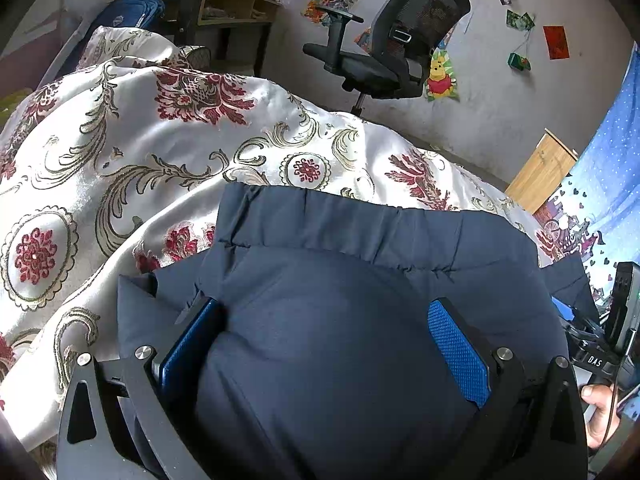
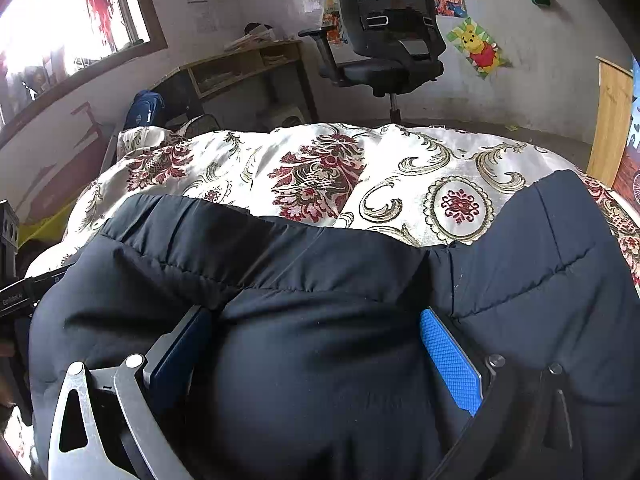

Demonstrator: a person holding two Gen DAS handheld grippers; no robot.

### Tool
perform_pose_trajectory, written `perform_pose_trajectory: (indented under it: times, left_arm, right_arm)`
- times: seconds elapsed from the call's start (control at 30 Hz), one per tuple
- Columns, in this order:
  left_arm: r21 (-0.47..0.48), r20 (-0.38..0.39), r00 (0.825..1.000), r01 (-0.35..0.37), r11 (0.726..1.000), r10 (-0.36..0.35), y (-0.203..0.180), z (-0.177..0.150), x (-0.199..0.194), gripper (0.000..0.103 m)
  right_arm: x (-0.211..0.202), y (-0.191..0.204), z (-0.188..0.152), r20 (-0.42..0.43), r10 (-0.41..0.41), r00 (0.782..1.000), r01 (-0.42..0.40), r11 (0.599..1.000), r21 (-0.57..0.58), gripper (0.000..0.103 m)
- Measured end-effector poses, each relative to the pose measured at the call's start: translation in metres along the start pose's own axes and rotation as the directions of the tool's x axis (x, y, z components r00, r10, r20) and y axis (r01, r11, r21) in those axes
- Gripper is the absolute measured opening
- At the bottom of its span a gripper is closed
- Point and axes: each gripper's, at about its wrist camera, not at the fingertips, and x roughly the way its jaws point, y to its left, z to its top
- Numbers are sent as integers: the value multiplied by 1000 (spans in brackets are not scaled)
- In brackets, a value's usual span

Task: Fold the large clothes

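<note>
Fingers [image 1: 458, 354] of both grippers around navy jacket [image 1: 340, 320].

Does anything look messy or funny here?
Nothing is broken or spilled. The navy jacket lies puffy and bunched on the flowery bedspread, bulging between the left gripper and the right gripper. The office chair looks tilted, likely from the fisheye lens.

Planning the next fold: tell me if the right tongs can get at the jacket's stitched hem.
Probably yes. The right tongs already straddle the navy jacket, and its stitched hem lies just ahead with nothing covering it.
</note>
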Motion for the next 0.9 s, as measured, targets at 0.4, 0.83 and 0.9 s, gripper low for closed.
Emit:
perform_pose_trajectory:
  times: [0.4, 0.83, 0.9]
  left_arm:
    - [15, 29, 999, -22, 1000, 22, -4, -8, -5, 102]
    - [-45, 150, 988, -41, 998, 47, 12, -15, -49, 102]
    - [-56, 142, 990, -5, 998, 13, 23, -17, -58, 102]
  right_arm:
    - [-8, 3, -8, 41, -19, 999, 20, 1000, -16, 103]
    - [-27, 4, -9, 62, -130, 990, 131, 991, -20, 103]
    - [-44, 3, -10, 108, -167, 980, 172, 984, -38, 103]
